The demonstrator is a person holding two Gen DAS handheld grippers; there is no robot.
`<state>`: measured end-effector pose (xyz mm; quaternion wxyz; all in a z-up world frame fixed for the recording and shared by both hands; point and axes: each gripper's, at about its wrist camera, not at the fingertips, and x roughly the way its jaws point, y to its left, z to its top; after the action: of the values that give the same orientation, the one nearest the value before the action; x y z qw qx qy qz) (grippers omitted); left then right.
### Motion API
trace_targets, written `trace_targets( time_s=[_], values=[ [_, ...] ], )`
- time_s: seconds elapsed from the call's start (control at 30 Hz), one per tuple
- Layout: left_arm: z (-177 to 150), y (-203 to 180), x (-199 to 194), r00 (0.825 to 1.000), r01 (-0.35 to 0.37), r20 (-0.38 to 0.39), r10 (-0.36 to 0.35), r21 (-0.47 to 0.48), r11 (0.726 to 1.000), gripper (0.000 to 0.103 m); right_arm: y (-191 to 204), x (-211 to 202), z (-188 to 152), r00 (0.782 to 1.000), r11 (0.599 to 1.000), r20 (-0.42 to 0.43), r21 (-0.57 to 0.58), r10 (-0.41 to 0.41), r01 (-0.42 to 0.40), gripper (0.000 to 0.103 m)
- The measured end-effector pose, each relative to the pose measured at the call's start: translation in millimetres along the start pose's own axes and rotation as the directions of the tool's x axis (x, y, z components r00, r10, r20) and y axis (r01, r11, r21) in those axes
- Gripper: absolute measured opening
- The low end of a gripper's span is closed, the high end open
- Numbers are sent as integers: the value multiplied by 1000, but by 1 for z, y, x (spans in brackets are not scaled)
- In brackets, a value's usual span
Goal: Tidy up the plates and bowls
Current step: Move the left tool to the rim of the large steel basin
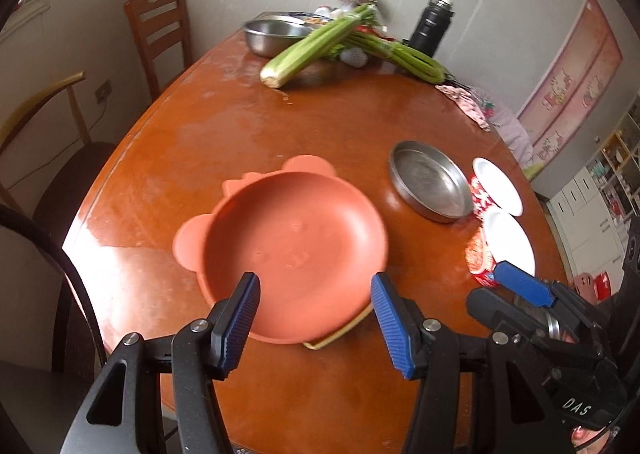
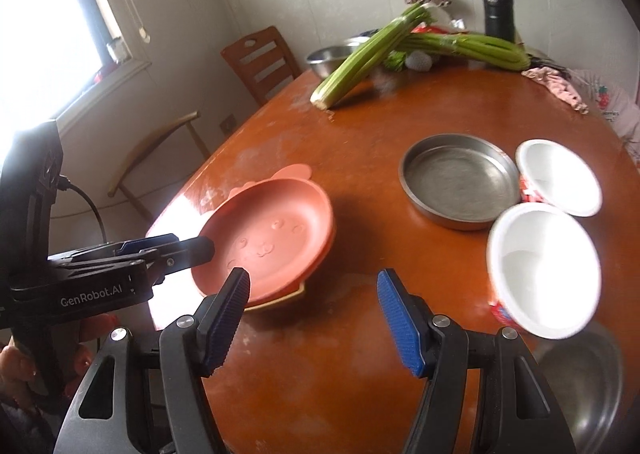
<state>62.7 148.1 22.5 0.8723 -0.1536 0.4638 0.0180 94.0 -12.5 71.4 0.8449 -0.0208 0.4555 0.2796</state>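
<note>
Spread left gripper [image 1: 315, 286], body lettered "GenRobot.AI", straddles the pink plate [image 1: 294, 238] rim; spread right gripper [image 2: 313, 290], body lettered "DAS", hovers beside it.

Daylight poured in from a window [image 2: 60, 14] up and left of the right gripper [image 2: 314, 308], blown out to pure white. It threw hard glare on the wooden table [image 1: 320, 126] left of the left gripper [image 1: 316, 308] and bleached the white bowls' [image 2: 544, 266] interiors. Both fisheye views bent sharply at their dark, vignetted corners. The pink plate [image 1: 296, 246] looked slightly soft with motion blur.
</note>
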Motion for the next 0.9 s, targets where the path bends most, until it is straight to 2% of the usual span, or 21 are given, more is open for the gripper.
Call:
trace_targets(
  time_s=[0.23,0.37,0.53,0.77,0.9],
  values=[
    [-11,-63,8,997,71,-23,-70,93,993,58,-57,-53,-21,993,994,67,60,-94,90,68],
    [-23,-100,20,992,117,-59,-110,142,983,58,-103,-74,-38,979,973,56,140,-194,185,68],
    [-39,-143,44,979,174,-142,-149,186,967,58,-151,-88,-61,966,943,13,218,-259,250,68],
    [-55,-187,72,958,223,-229,-172,220,950,58,-181,-87,-87,963,936,-41,225,-268,270,68],
    [-60,-202,83,950,237,-258,-177,226,945,58,-187,-84,-98,975,949,-47,222,-218,223,64]
  ],
)
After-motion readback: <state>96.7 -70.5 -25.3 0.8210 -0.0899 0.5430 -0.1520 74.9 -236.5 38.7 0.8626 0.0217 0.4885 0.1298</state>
